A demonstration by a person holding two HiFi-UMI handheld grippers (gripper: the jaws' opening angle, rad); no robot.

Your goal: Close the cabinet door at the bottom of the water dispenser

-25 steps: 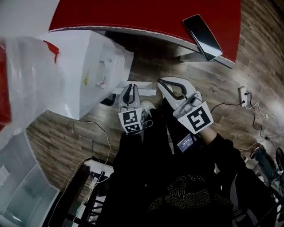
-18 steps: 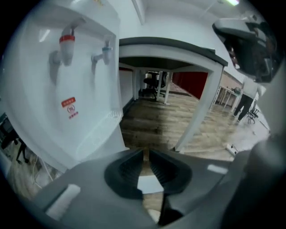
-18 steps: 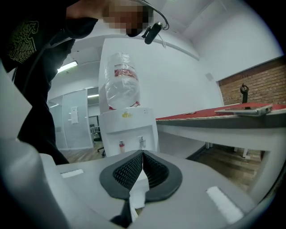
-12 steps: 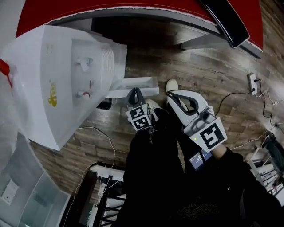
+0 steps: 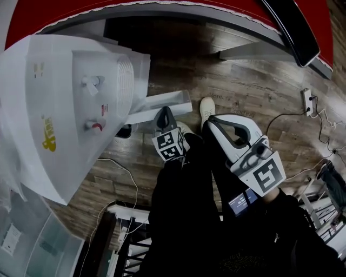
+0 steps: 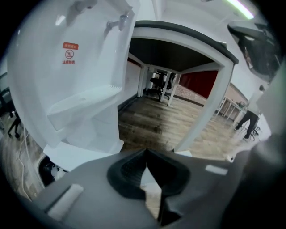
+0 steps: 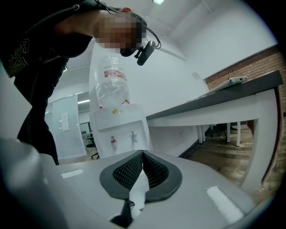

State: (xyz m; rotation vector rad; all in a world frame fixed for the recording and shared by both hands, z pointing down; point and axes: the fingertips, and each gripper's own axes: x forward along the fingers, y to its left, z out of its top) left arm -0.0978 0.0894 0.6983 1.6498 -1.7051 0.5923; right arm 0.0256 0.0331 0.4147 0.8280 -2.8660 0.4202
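The white water dispenser (image 5: 59, 108) fills the left of the head view, its two taps (image 5: 91, 82) facing me. At its foot the cabinet door (image 5: 162, 104) stands open, jutting right over the wooden floor. My left gripper (image 5: 164, 111) is shut and empty, its tip right beside the door's outer edge; I cannot tell whether they touch. In the left gripper view the dispenser (image 6: 76, 76) looms at left above the shut gripper (image 6: 146, 151). My right gripper (image 5: 208, 120) is also shut and empty, held to the right near my shoe. The right gripper view shows the dispenser (image 7: 118, 127) beyond the shut gripper (image 7: 142, 153).
A red-topped table (image 5: 162, 8) with grey legs spans the back, with a dark flat device (image 5: 294, 32) on it. A power strip (image 5: 310, 100) and cables lie on the floor at right. A white cable (image 5: 125, 167) and a frosted bin (image 5: 32, 238) are at lower left.
The head view has swung, so the dispenser now sits larger and more fully in view. Both grippers stay shut; the right one has drifted slightly down and right.
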